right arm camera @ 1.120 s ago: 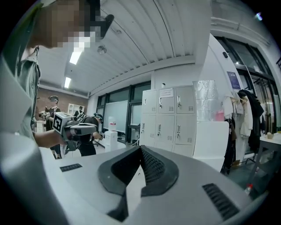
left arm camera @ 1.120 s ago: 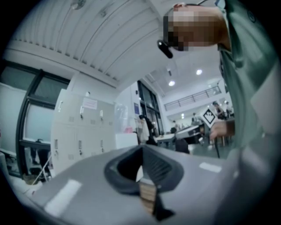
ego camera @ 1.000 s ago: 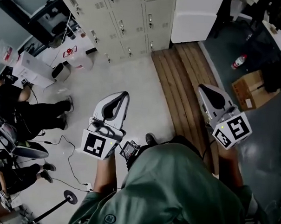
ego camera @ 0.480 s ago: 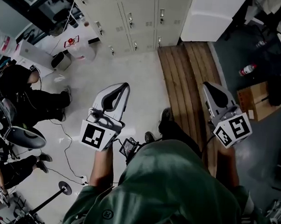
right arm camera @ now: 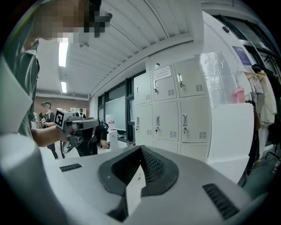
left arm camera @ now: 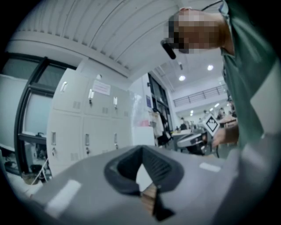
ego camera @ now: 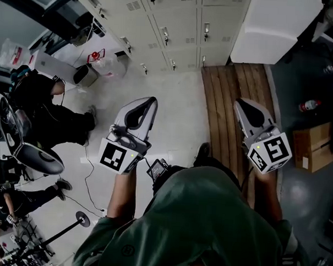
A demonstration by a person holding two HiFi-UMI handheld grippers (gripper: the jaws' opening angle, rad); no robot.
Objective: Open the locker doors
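Observation:
A bank of beige lockers (ego camera: 176, 25) stands ahead along the wall, every visible door shut, each with a small handle and vent. The lockers (left arm camera: 83, 123) fill the left of the left gripper view, and in the right gripper view the lockers (right arm camera: 175, 110) are at centre right. Both grippers are held level in mid-air, well short of the doors. My left gripper (ego camera: 148, 101) is shut with nothing in it, its jaws (left arm camera: 142, 154) meeting. My right gripper (ego camera: 242, 103) is shut and empty too, over the wooden strip (right arm camera: 141, 151).
A wooden floor strip (ego camera: 228, 105) runs to the lockers beside a white cabinet (ego camera: 275, 30). A cardboard box (ego camera: 315, 144) and a bottle (ego camera: 310, 105) lie at right. Seated people (ego camera: 51, 113), cables (ego camera: 87, 176), a clear container (ego camera: 106, 63) and a stand base (ego camera: 83, 218) occupy the left floor.
The lockers have drawn nearer and lower in the head view as the person walks toward them. Both grippers were carried forward with the person and have stayed shut.

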